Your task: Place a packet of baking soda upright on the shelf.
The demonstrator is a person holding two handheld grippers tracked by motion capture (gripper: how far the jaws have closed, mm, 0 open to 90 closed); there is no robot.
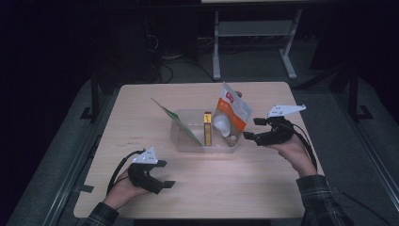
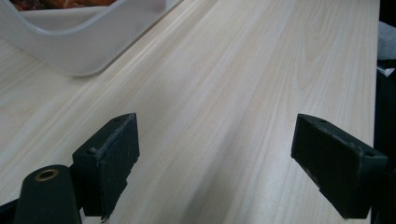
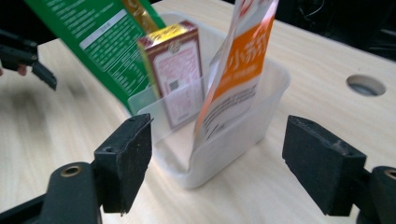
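Right gripper (image 1: 249,128) held level just right of the clear bin (image 1: 186,141) at desk (image 1: 141,117) centre, jaws apart, nothing between them, aimed at the orange-and-white pouch (image 1: 231,113) standing in the bin's right end. Left gripper (image 1: 164,174) rests low near the front-left, jaws apart, empty. Pouch shows large white characters; red-and-gold box (image 3: 175,70) carries a QR code, green packet (image 3: 93,37) small illegible print.
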